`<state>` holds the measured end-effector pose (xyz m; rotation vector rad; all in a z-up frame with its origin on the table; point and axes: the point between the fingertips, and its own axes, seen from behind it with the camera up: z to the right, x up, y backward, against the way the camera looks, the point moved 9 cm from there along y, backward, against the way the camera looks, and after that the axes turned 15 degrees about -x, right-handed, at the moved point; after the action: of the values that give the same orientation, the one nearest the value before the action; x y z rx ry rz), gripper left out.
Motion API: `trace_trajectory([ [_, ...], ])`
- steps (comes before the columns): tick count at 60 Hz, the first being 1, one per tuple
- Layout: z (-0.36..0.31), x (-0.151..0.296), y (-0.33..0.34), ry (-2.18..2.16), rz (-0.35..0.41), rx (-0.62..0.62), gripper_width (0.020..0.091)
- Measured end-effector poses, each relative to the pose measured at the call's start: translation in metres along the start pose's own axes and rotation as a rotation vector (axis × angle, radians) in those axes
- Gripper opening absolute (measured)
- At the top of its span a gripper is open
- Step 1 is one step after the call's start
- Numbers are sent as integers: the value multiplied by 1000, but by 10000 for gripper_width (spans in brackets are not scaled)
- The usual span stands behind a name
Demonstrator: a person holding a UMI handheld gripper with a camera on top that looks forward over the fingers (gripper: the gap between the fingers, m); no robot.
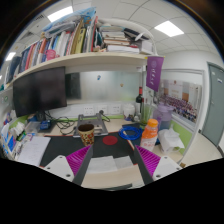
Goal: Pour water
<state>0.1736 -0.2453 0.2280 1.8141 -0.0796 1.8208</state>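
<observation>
My gripper (108, 166) is open and holds nothing; its magenta pads (64, 166) stand wide apart over the desk. Beyond the fingers, slightly to the left, stands a patterned brown cup (86, 130) on a dark mat (72, 148). A flat red disc (110, 140) lies beside it. Further right are a blue bowl (131, 131) and a small bottle with an orange label (150, 133). A dark bottle (139, 103) stands behind them near the wall. Pale sheets of paper (108, 162) lie on the desk between my fingers.
A black monitor (38, 90) stands at the left, under a shelf of books (70, 42). A purple container (163, 113) and white papers (172, 140) crowd the desk's right side. More paper (33, 150) lies at the left. A door (214, 100) is at far right.
</observation>
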Motion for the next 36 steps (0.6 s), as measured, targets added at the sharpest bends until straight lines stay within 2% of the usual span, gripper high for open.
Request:
trace_trajectory([
  [3,56,-21,-52,3,-14,-12,852],
  [12,110,-48,-117,-5,-40,-50,851],
  [22,134,-62,-183,10,-42,-29,845],
  [36,137,-57,-238,19,34,29,845],
])
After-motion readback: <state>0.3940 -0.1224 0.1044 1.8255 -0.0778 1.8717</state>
